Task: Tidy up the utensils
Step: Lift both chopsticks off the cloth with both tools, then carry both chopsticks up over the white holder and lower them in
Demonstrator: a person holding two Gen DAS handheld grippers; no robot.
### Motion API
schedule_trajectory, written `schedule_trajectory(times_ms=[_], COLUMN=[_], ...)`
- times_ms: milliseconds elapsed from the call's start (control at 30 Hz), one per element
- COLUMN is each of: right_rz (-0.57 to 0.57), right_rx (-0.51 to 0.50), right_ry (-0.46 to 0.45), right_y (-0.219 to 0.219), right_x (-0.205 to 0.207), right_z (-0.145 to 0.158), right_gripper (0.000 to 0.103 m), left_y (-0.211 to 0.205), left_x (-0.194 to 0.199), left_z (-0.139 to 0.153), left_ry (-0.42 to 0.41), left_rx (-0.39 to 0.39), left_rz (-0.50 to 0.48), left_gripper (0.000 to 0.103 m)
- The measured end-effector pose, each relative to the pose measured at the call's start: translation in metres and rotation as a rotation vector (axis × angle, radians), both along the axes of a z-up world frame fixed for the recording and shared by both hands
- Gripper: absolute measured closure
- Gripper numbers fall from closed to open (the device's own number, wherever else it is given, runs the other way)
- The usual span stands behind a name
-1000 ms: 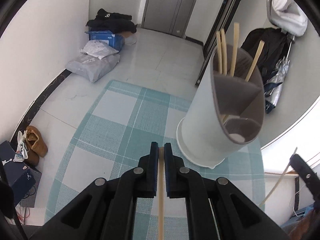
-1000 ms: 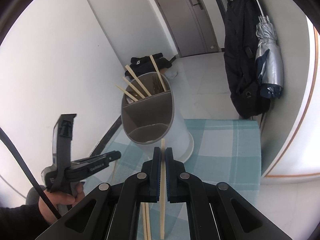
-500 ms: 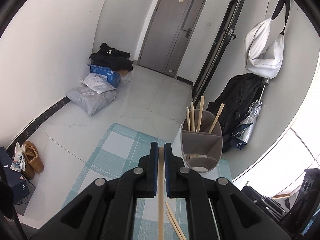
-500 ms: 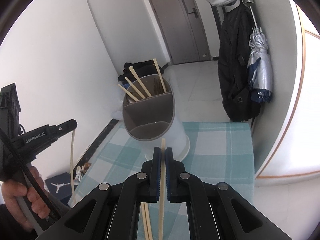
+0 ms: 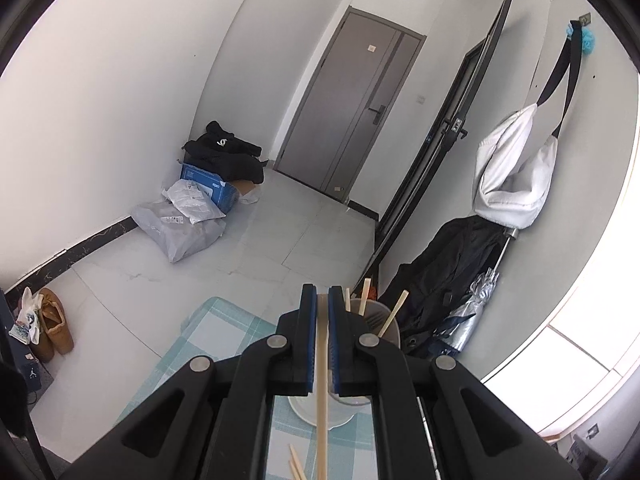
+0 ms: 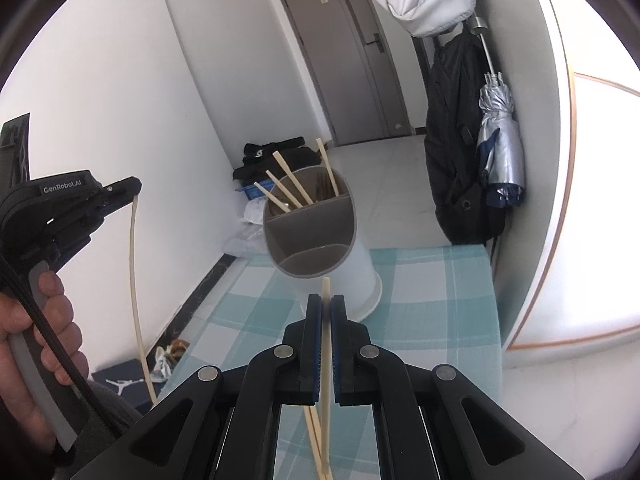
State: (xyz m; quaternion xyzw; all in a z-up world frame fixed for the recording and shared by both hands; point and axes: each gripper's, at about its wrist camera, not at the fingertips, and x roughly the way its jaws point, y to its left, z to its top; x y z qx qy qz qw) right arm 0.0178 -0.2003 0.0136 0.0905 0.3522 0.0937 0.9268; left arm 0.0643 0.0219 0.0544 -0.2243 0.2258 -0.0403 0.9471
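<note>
Here, left gripper (image 5: pixel 322 300) clamped on one chopstick (image 5: pixel 321 392), right gripper (image 6: pixel 325 307) clamped on another chopstick (image 6: pixel 327 344). Both held just short of the utensil holder (image 6: pixel 320 240) on the checked cloth (image 6: pixel 432 300). More chopsticks (image 6: pixel 294 190) upright in its far compartment.

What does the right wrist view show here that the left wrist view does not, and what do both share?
Only the right wrist view shows the left gripper from outside, the hand holding it, a chopstick hanging from its tip, and the holder's divided compartments with only the far one filled. Only the left wrist view shows the brown shoes and grey parcel bags on the floor. Both show a chopstick clamped between shut jaws, the white holder with chopsticks, the checked tablecloth, loose chopsticks on it, the grey door and the hanging umbrella.
</note>
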Motion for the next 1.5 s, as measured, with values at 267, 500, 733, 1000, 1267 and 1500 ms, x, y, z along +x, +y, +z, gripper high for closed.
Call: schedule_trajectory(times_ms=[267,500,733,1000,1267,1500], right_rz=[0.001,0.002,0.028,0.045,0.029,0.017], right_rx=[0.004,0.021,0.053,0.031,0.004,-0.023], right_ry=[-0.023,-0.085,-0.141,-0.224,-0.309,-0.301], right_y=[-0.003,-0.007,-0.010,-0.006,0.005,0.012], right_x=[0.006,0.025,0.067,0.129,0.180,0.202], right_z=[0.017,0.050,0.091,0.129,0.132,0.106], right_gripper=[0.100,0.100,0.100,0.100,0.100,0.100], left_y=[-0.007,-0.009,-0.012,-0.013,-0.015,-0.025], left_x=[0.011,0.033,0.066,0.108,0.137,0.138], left_z=[0.010,0.020,0.030,0.032,0.019,0.007], left_ry=[-0.063,-0.102,-0.151,-0.201,-0.250,-0.334], left_rx=[-0.041,-0.038,0.018,0.039,0.085,0.165], left_rz=[-0.021,-0.033,-0.005,0.018,0.016,0.013], left_gripper=[0.100,0.100,0.100,0.100,0.100,0.100])
